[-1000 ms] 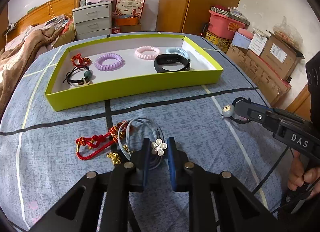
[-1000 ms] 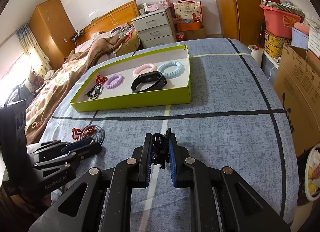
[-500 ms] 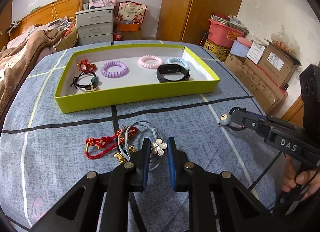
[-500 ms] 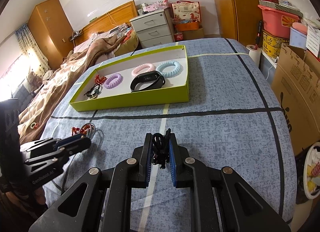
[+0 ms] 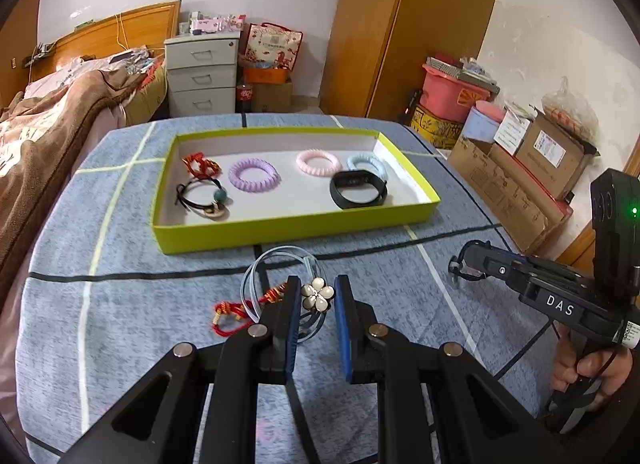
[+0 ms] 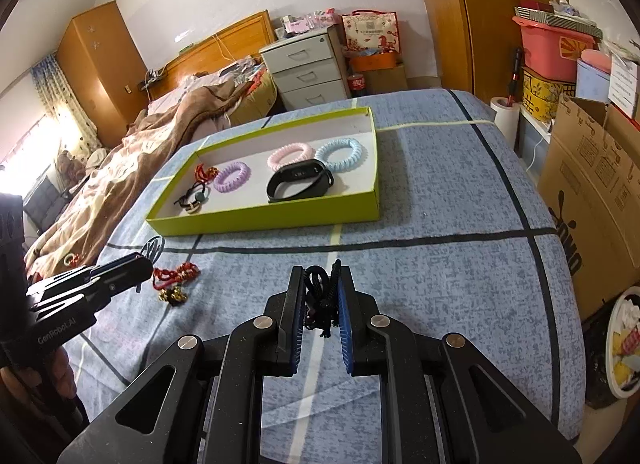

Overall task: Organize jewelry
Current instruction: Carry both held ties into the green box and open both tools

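My left gripper (image 5: 317, 296) is shut on a clear looped bracelet with a pearl flower (image 5: 317, 297) and holds it above the blue bedspread. A red cord bracelet (image 5: 236, 310) with gold charms lies on the bedspread just to its left; it also shows in the right wrist view (image 6: 174, 278). My right gripper (image 6: 319, 292) is shut on a black cord bracelet (image 6: 318, 296), also raised. The yellow-green tray (image 5: 288, 230) lies farther back and holds a black band (image 5: 358, 189), purple (image 5: 253, 175), pink (image 5: 319, 162) and blue coil rings, a red knot and a black cord piece.
Cardboard boxes (image 6: 592, 184) and a pink bin stand right of the bed. A brown blanket (image 6: 132, 180) lies along the left. A grey drawer unit (image 5: 202, 72) stands behind. The left gripper shows at the left edge of the right wrist view (image 6: 120, 270).
My left gripper has lifted the flower bracelet off the bedspread and away from the red cord bracelet, which stays down. My right gripper has kept hold of the black cord and risen slightly.
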Demonstrator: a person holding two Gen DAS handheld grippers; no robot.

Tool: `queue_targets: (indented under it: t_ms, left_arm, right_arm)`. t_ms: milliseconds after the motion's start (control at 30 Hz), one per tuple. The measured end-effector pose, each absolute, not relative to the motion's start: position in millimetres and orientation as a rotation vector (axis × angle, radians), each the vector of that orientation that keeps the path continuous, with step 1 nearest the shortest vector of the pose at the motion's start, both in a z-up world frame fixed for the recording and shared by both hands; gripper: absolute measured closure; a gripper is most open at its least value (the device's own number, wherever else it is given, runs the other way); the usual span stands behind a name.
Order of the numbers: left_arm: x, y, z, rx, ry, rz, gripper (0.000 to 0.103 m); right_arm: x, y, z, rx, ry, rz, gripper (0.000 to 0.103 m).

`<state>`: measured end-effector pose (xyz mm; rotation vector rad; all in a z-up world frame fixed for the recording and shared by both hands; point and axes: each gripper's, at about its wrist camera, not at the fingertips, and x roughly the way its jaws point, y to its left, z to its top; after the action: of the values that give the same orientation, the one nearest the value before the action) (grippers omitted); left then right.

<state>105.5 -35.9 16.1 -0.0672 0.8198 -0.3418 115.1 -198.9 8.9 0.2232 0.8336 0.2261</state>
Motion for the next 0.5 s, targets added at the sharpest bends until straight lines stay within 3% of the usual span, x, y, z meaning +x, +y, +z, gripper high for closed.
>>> queue_targets:
  t_ms: [500]
  left_arm:
    - [133.9,-9.9,36.4,-0.09,0.782,-0.314,0.086]
  right_arm:
    - [147.3,-181.9,31.8,0.215,0.791,0.269,0.087]
